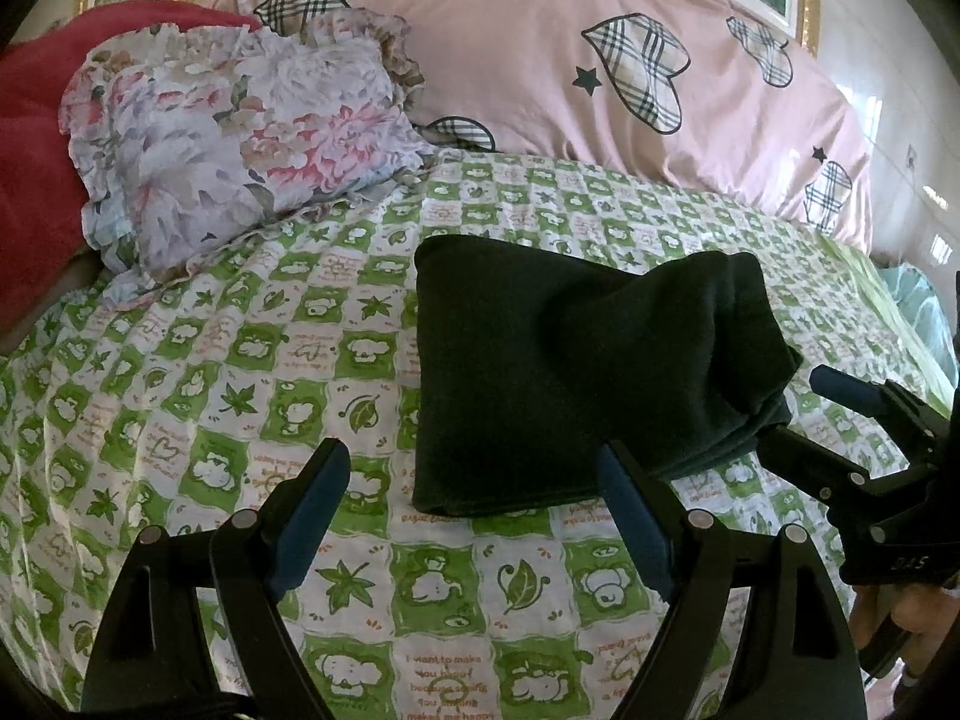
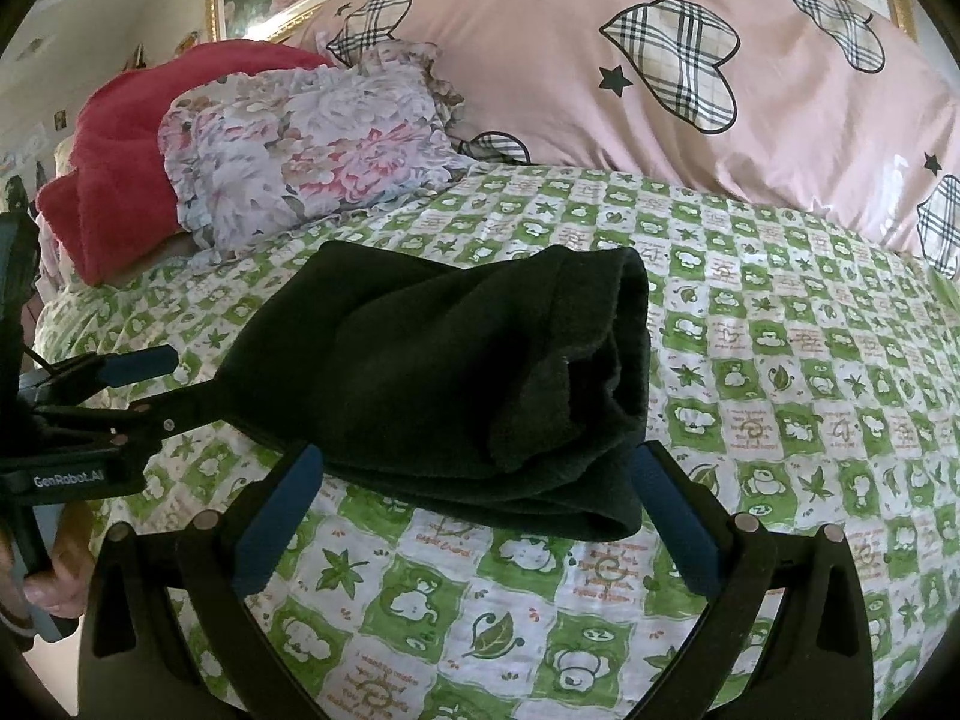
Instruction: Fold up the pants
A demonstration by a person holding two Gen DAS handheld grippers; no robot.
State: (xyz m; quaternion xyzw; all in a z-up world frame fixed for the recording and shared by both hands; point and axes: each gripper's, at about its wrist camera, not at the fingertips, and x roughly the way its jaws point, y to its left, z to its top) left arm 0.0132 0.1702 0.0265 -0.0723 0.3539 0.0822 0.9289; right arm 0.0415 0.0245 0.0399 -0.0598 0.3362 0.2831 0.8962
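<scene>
The dark green pants [image 1: 576,372] lie folded into a thick bundle on the bed, on a sheet [image 1: 252,372] checked in green and white with little leaves and cartoon figures. The bundle sits a bit past the middle of the sheet, its layered, rolled edge turned to the right side and its flat folded edge to the left.

The left tongs [image 1: 474,516] are spread wide with nothing between the blue pads [image 1: 306,516] — they hover low at the near edge of the bundle, the right-hand pad just in front of the cloth at its near corner. From the right wrist view the left tongs come in from the left side, one finger tucked against or under the pants' left edge, the other raised clear above it; whether the lower one touches the cloth I cannot tell.

The right tongs [image 2: 474,522] are likewise wide open and empty, poised at the near side of the pants, with the bundle's near edge lying between and just beyond the two blue pads. A hand [image 2: 48,576] grips the handle of the left tool at the picture's left border.

Behind the pants a frilled floral pillow [image 1: 240,138] rests on the sheet beside a red blanket [image 1: 36,132], and a pink quilt [image 1: 540,60] with plaid hearts and small stars is heaped along the head of the bed.
</scene>
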